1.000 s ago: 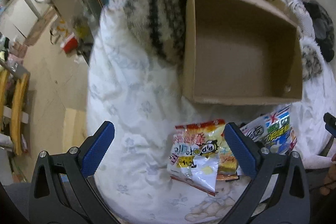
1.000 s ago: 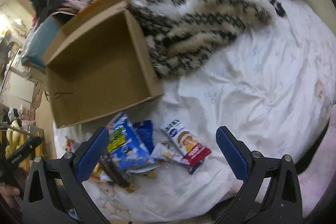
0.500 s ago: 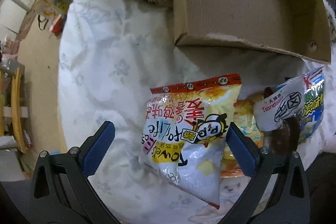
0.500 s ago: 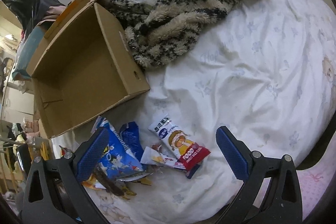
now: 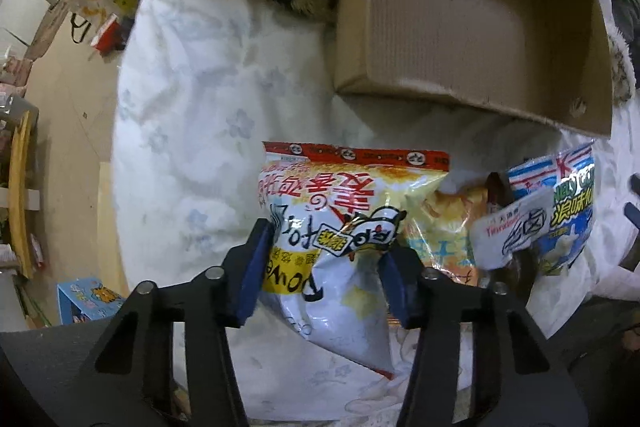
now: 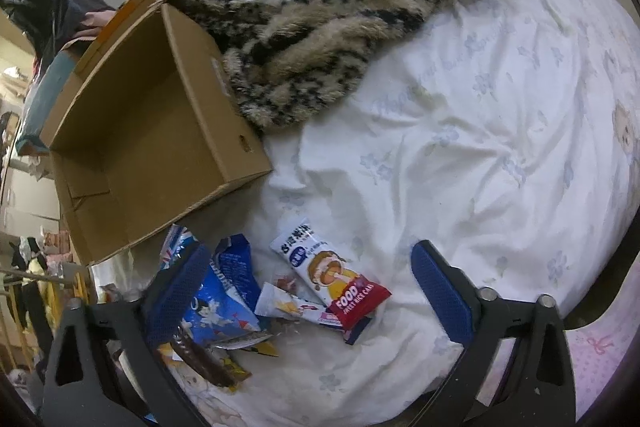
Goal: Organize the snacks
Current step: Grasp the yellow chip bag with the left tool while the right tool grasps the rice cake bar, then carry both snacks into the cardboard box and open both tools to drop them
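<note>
Cardboard box (image 5: 460,15) holds nothing. Left tongs (image 5: 326,271) clamped on chip bag (image 5: 340,227), red top edge toward box. Right tongs (image 6: 308,291) apart.

My left hand-held gripper (image 5: 326,263) is a matte black frame with two angled arms, each cut through with a long triangular opening. Round silver screw heads sit on the joints, two per arm. Each finger carries a flat royal-blue pad (image 5: 252,275) with a fine textured face. Below the arms I see a broad dark grey body filling the lower edge of the left wrist view.

My right hand-held gripper (image 6: 308,287) is built the same: black arms with triangular cut-outs, silver screws at the pivots, and blue pads (image 6: 440,291) showing a mesh-like grip pattern.
</note>
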`<state>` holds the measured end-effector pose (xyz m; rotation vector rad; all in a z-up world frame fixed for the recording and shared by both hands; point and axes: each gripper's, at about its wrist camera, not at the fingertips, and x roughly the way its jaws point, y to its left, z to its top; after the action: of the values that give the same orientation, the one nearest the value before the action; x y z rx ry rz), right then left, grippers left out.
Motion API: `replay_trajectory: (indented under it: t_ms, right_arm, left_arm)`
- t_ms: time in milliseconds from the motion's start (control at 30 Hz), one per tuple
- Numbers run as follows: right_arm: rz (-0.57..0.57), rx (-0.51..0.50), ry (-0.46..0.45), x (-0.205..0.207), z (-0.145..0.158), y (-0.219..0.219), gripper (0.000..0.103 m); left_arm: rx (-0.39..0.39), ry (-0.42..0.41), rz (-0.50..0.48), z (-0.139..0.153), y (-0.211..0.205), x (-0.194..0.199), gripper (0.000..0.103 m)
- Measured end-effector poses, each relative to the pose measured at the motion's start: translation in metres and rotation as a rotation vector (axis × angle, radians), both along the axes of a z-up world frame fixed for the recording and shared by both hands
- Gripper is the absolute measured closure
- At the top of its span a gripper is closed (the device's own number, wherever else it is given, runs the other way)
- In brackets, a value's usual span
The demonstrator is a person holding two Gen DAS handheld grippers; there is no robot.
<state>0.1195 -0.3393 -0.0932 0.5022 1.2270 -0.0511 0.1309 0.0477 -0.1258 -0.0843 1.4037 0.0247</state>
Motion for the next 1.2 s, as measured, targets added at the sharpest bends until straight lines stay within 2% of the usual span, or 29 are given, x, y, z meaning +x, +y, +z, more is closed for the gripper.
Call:
replay_trajectory:
  t_ms: [33, 133, 333, 400, 500, 633, 733, 1000, 1067, 1133, 1200]
  right_arm:
    - [-0.002, -0.005, 0.019, 0.001, -0.004, -0.002, 0.031]
    - [0.027, -0.018, 0.095, 0.005, -0.021, 0.002, 0.043]
    - [0.21, -0.148, 0.252, 0.02, -0.058, 0.037, 0.044]
    - [0.252, -0.186, 0.27, 0.022, -0.067, 0.045, 0.044]
    - [0.304, -0.251, 0.285, 0.027, -0.077, 0.056, 0.044]
    - [0.317, -0.284, 0.285, 0.031, -0.081, 0.058, 0.061]
    - [0.309, -0.243, 0.248, 0.026, -0.072, 0.053, 0.069]
    - [0.183, -0.136, 0.08, 0.008, -0.024, 0.02, 0.069]
    - [0.135, -0.088, 0.012, 0.001, -0.007, 0.008, 0.069]
    - [0.081, -0.04, -0.092, -0.006, 0.015, -0.002, 0.069]
    - [0.065, 0.027, -0.212, -0.013, 0.039, 0.004, 0.069]
  left_arm:
    - [0.007, -0.006, 0.003, 0.001, 0.003, -0.001, 0.061]
    - [0.009, -0.016, 0.017, 0.005, 0.01, -0.002, 0.062]
    - [0.033, -0.036, -0.006, 0.004, 0.0, 0.002, 0.064]
    - [0.074, -0.033, -0.019, 0.005, -0.008, 0.0, 0.064]
    - [0.091, 0.005, -0.014, -0.007, -0.007, 0.0, 0.064]
    - [0.123, 0.027, -0.041, -0.018, -0.009, 0.002, 0.064]
    - [0.113, -0.011, -0.044, -0.008, -0.008, 0.002, 0.067]
    - [0.054, -0.111, 0.031, 0.027, 0.009, -0.005, 0.071]
    - [0.028, -0.16, 0.042, 0.038, 0.011, -0.008, 0.071]
    - [0.019, -0.23, 0.066, 0.053, 0.019, -0.012, 0.071]
    - [-0.031, -0.281, 0.096, 0.067, 0.026, -0.015, 0.071]
